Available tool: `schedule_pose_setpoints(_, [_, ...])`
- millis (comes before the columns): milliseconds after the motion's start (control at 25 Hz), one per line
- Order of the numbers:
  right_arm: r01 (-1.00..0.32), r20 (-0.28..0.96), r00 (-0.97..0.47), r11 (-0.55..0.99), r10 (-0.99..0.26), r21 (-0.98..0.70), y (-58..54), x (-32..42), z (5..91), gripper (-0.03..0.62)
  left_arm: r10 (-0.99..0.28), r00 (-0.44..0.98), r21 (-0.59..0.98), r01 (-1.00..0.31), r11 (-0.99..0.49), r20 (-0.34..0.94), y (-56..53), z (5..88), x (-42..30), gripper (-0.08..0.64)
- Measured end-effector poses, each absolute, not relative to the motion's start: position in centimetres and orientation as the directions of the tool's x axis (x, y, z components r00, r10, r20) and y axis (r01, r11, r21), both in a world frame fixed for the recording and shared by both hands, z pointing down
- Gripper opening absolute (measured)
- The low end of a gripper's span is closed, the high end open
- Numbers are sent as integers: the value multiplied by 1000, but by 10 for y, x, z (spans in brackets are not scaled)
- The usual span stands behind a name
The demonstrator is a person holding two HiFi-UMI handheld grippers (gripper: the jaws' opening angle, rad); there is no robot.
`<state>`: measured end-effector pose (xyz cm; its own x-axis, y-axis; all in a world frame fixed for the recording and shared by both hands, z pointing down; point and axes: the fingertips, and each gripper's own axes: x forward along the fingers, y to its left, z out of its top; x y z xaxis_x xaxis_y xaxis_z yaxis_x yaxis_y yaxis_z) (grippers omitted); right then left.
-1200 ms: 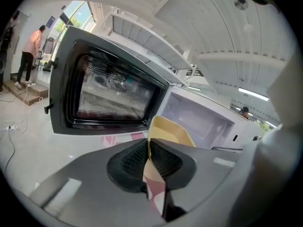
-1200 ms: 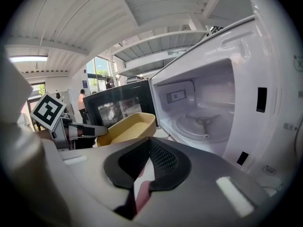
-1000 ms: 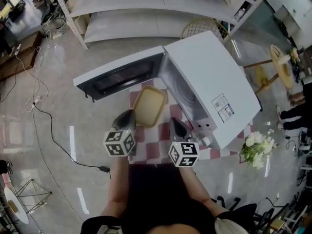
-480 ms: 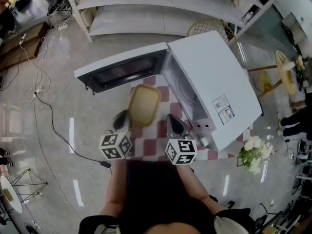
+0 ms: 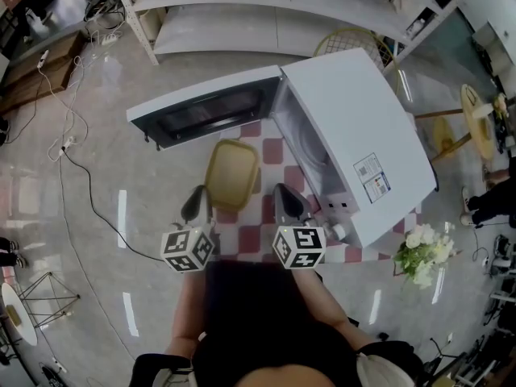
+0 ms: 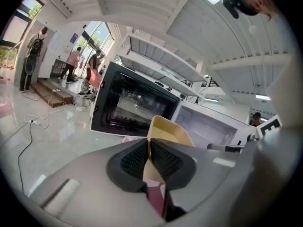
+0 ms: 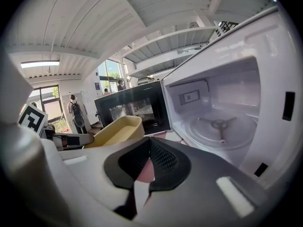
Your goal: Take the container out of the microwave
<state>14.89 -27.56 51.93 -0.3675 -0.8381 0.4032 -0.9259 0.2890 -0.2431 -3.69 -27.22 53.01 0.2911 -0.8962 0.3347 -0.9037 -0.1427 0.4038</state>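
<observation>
The container (image 5: 232, 172) is a shallow tray of pale yellow colour, rectangular with round corners and a smooth matt wall, and it has nothing inside. It is outside the microwave (image 5: 363, 135), over the red and white checked cloth (image 5: 250, 236) that covers the surface, just in front of the open cavity and below the door (image 5: 205, 115). If it rests on the cloth or is a little lifted, I cannot tell. The left tongs (image 5: 196, 204) are at its near left corner; in the left gripper view the two black ribbed pads are pressed together on the thin rim of the container, and the yellow wall rises directly behind them. The right tongs (image 5: 286, 204) are beside the container on its right, apart from it, near the front corner of the microwave. In the right gripper view their pads are together at the tip and hold nothing; only the pink cloth shows through the small opening under them. Each of the tongs has a grey plastic body and carries a white cube with black square markers. The microwave is a white box with a dark glass door opened wide to the left, and inside is a round glass plate (image 7: 220, 131). The floor (image 5: 105, 216) around is glossy and grey.
</observation>
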Motion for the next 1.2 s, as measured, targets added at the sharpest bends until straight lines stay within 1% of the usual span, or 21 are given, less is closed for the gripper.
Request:
schedule_pose_setpoints(240, [-920,384,-382,307,-841,-244,-273,145,516,0,-917,257,402,-907,-121,304,-257,527,-45,29])
schedule_pose_setpoints(400, [-918,371,-388,320,-844,-234,-271,143,512,0,-938,238,378,-917,-131,252,-250,518,-49,29])
schedule_pose_setpoints(680, [-909,277,-406,353,-871,-221,-270,140,494,0,-970,201,314,-937,-151,134,-247,496,-56,29])
schedule_pose_setpoints(920, [-918,217,-388,357,-896,-171,-267,143,480,0,-975,186,278,-949,-147,121,-247,491,-67,29])
schedule_pose_setpoints(1200, [-922,220,-383,356,-897,-151,-266,147,480,0,-975,180,261,-955,-142,128,-244,492,-71,29])
